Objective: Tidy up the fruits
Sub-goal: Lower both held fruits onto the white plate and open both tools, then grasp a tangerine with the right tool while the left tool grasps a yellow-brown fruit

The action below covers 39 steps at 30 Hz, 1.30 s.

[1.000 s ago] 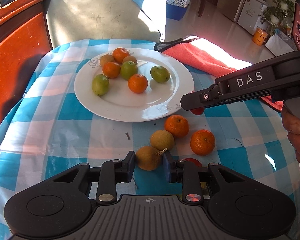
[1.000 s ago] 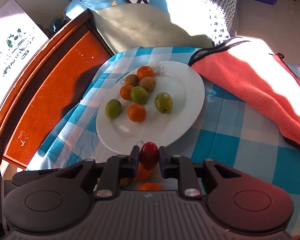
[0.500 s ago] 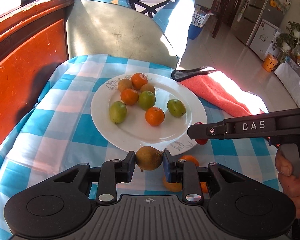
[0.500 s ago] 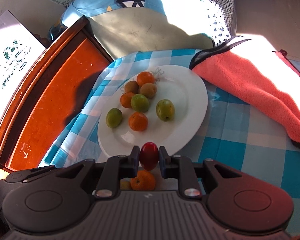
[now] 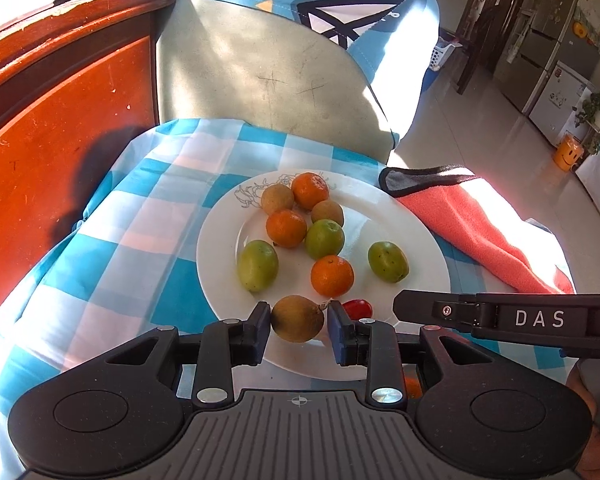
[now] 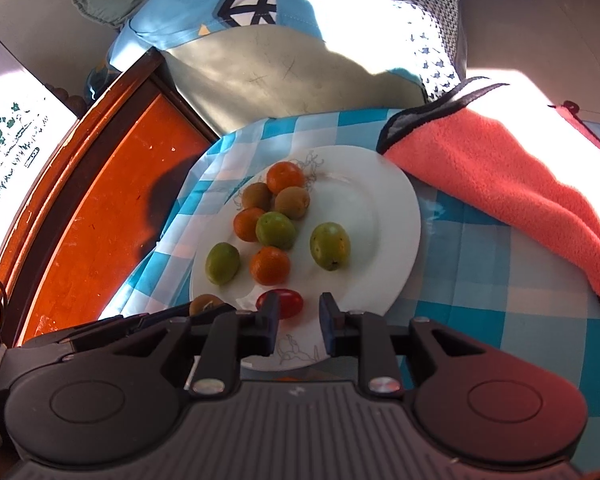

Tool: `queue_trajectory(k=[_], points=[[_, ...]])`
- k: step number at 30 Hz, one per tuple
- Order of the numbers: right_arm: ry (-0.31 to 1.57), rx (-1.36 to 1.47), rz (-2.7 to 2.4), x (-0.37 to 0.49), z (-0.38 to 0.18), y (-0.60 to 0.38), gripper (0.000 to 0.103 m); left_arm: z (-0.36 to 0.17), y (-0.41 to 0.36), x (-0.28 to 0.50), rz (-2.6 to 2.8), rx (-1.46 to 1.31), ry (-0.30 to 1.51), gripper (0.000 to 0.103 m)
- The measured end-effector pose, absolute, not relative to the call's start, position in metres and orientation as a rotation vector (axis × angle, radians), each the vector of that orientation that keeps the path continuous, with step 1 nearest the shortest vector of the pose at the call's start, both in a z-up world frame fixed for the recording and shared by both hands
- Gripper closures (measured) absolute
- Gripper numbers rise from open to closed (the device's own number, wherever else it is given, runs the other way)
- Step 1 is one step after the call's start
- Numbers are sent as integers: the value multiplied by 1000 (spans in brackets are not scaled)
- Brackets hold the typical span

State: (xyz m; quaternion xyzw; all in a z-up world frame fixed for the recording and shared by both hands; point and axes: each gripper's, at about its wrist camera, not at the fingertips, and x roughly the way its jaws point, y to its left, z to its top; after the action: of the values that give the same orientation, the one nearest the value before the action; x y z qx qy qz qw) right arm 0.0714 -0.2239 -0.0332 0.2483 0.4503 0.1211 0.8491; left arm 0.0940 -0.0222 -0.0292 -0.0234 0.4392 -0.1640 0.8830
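A white plate point(image 5: 400, 216) point(image 6: 372, 208) on the blue checked cloth carries several orange, green and brown fruits. My left gripper point(image 5: 298, 326) hangs over the plate's near rim with a brown fruit point(image 5: 297, 319) point(image 6: 205, 304) between its pads. Its jaws are starting to open, and the fruit still sits at pad height. My right gripper point(image 6: 299, 312) point(image 5: 404, 306) is just right of it, jaws opening and apart. A red tomato point(image 6: 284, 303) point(image 5: 358, 309) lies on the plate by its left finger, not pressed.
A coral towel point(image 5: 480, 232) point(image 6: 500, 172) lies right of the plate. An orange wooden panel point(image 5: 40, 140) stands along the left table edge and a cushioned seat point(image 5: 260, 72) beyond the far edge. Part of an orange fruit point(image 5: 414, 386) shows under the left gripper.
My left gripper lifted the brown fruit off the cloth and carried it to the plate's near rim. My right gripper opened, and the red tomato now rests on the plate.
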Motion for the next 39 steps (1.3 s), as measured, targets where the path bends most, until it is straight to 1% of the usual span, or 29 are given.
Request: queue_trajectory(k=[3, 4, 5, 13, 22, 39], points=[[946, 524, 257, 70, -31, -225, 79, -23, -22, 93, -344, -56, 898, 71], [943, 525, 260, 70, -31, -225, 79, -21, -22, 93, -340, -56, 892, 66], [941, 527, 263, 69, -30, -225, 79, -19, -22, 92, -339, -59, 885, 63], [945, 507, 285, 65, -24, -223, 76, -7, -19, 87, -344, -72, 868, 54], [977, 458, 305, 51, -22, -223, 74, -6, -17, 64, -390, -35, 882, 53], [1076, 381, 359, 47, -33, -206, 73, -28, -35, 27, -550, 131, 946, 54]])
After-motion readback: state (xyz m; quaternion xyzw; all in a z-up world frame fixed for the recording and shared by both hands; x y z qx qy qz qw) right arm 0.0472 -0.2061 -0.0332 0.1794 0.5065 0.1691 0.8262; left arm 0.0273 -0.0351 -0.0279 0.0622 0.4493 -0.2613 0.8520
